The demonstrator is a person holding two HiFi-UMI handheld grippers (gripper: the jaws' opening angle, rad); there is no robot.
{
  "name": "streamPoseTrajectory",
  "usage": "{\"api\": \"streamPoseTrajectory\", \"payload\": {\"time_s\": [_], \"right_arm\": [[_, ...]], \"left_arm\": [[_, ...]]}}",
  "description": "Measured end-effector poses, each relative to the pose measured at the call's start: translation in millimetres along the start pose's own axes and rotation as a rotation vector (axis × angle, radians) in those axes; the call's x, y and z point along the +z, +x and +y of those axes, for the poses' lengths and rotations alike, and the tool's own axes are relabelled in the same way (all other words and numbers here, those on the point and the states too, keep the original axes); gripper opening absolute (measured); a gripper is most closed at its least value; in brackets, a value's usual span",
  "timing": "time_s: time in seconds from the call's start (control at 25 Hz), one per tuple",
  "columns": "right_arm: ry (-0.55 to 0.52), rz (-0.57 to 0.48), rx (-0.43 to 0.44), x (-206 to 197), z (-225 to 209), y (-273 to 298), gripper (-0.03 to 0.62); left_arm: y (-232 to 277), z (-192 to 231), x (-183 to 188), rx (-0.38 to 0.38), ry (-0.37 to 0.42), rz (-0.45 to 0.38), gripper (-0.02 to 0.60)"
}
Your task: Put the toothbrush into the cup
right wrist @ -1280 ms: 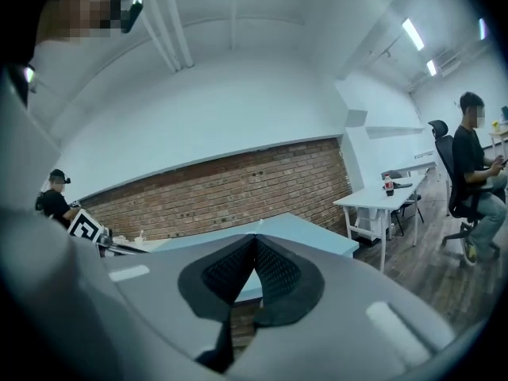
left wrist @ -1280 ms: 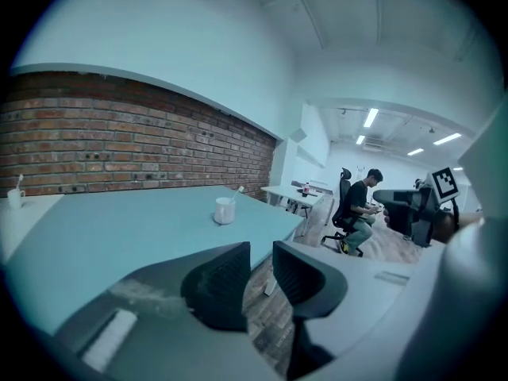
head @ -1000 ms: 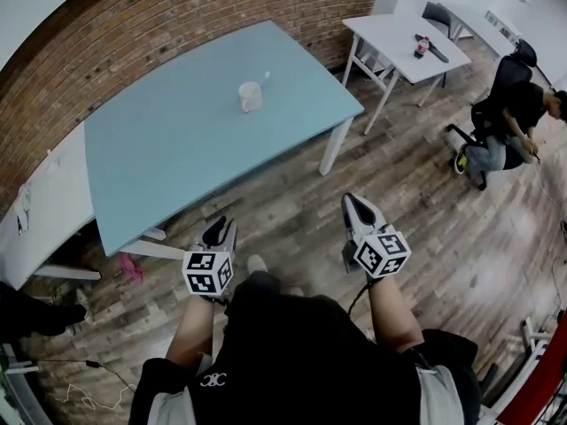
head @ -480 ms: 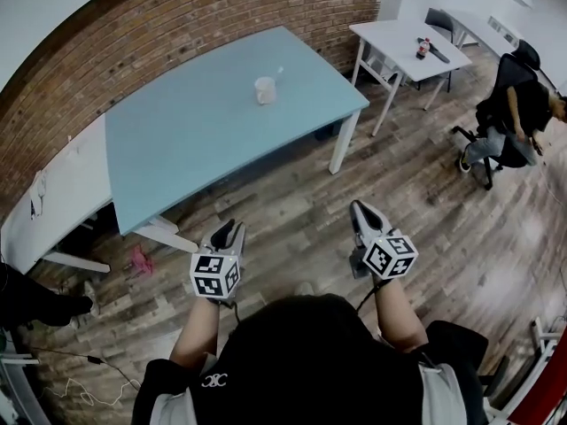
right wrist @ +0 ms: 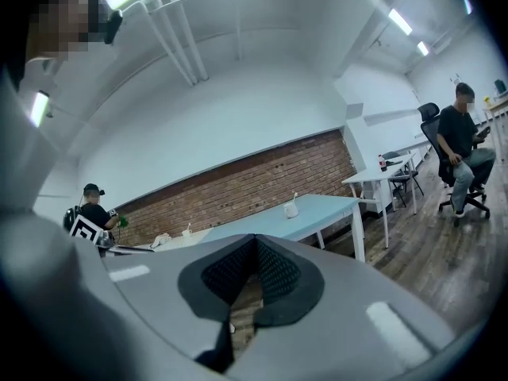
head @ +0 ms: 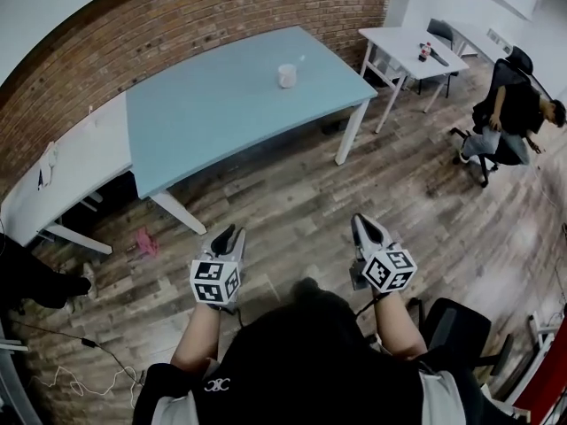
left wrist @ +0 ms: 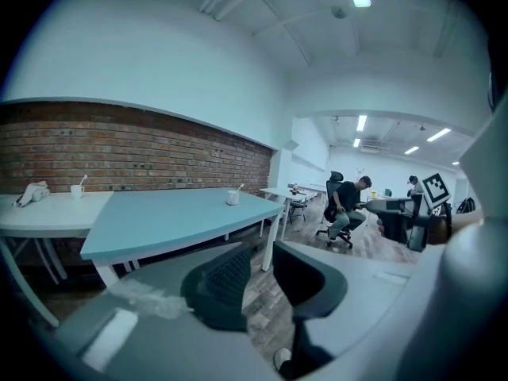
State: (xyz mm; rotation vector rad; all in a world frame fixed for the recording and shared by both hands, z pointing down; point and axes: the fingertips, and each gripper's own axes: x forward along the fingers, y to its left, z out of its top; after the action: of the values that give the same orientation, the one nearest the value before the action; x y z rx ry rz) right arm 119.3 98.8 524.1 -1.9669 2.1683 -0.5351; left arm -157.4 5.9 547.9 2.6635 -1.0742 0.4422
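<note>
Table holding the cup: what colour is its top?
The table has a light blue top on white legs; the head view shows it best.

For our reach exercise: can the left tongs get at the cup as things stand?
Probably not: the left tongs hang over the floor, well short of the table, and the cup sits well in from its edge. Nothing stands between.

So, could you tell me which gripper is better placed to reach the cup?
Left, marginally: the left gripper has open, empty jaws, while the right gripper is shut. Both hang over the floor, far from the cup on the blue table.
</note>
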Motion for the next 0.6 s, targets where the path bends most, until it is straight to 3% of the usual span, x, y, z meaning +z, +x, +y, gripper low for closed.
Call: {"api": "streamPoseTrajectory", "payload": {"time_s": [0.32, 0.6], "right_arm": [[0.001, -0.016, -0.064, -44.4, 72.7, -89.2, 0.009], [0.061, -0.133, -0.069, -31.1, 103.6, -160.0, 0.008]], "left_arm": [[-87.9, -15.9, -45.3, -0.054, 0.003, 0.006, 0.098], [-139.9, -33.6, -63.1, -0.079, -0.010, 0.007, 0.097]]}}
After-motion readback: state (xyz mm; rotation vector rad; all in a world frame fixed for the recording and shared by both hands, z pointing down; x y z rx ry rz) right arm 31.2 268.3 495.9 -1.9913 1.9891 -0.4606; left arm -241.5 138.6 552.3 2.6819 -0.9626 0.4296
